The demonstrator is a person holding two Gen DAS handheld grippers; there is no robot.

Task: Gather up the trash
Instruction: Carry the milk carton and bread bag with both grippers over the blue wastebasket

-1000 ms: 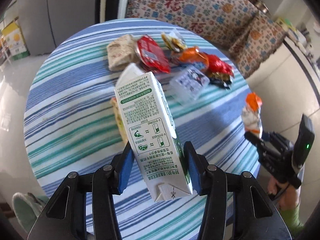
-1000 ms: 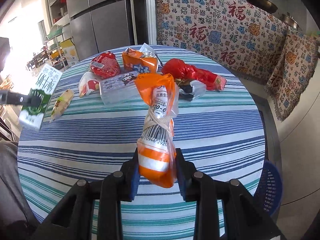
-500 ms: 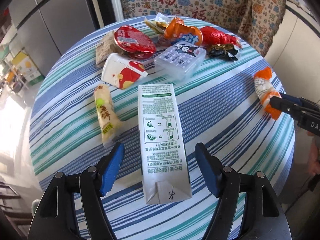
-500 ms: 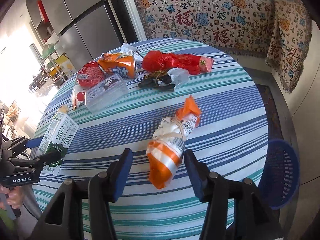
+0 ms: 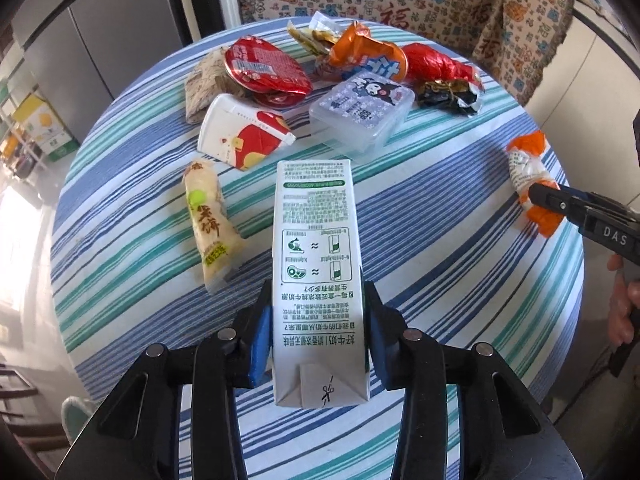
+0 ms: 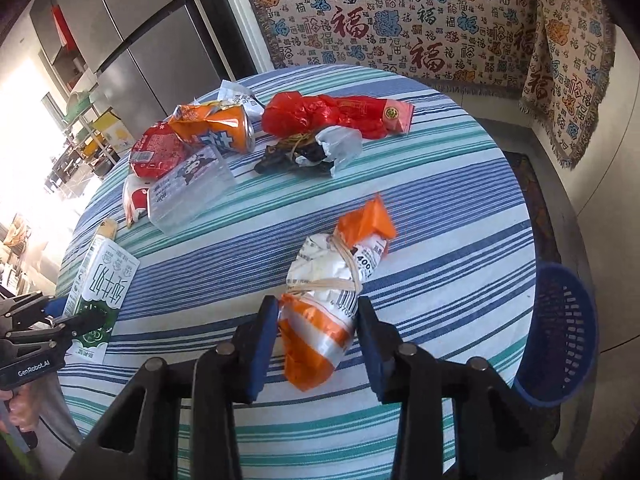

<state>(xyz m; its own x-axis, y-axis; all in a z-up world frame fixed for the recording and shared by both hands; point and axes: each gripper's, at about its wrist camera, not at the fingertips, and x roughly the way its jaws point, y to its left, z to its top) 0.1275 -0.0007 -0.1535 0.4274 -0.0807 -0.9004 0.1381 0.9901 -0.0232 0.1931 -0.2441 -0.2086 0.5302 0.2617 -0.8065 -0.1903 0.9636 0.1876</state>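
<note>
Blue, teal and white stripes are running across the cloth of the round table (image 5: 420,216), which is standing in front of a patterned throw (image 6: 400,20) printed with red characters and beside a grey steel fridge (image 6: 132,52). On the near edge, the left gripper (image 5: 318,320) is pressing its blue pads against both long sides of a white and green milk carton (image 5: 316,248) lying flat on the cloth — jaws drawn in tight on it, folded base toward the camera. Just beside the carton a pale yellow tube-shaped snack wrapper (image 5: 208,216) is lying, and beyond it a crushed white and red paper cup (image 5: 244,140), a red foil lid (image 5: 264,66), a clear plastic box with a cartoon label (image 5: 362,110), a crumpled orange packet (image 5: 368,54), a red plastic bag (image 6: 332,114) and a black and white crumpled wrapper (image 6: 308,152) are clustering toward the far side. Well apart from that heap, the right gripper (image 6: 318,336) is closing on an orange and white bag bound with rubber bands (image 6: 336,280) — pads touching its lower end on both sides, the bag resting on the cloth. Off the table's right edge, a blue plastic mesh basket (image 6: 560,328) is sitting on the floor.
</note>
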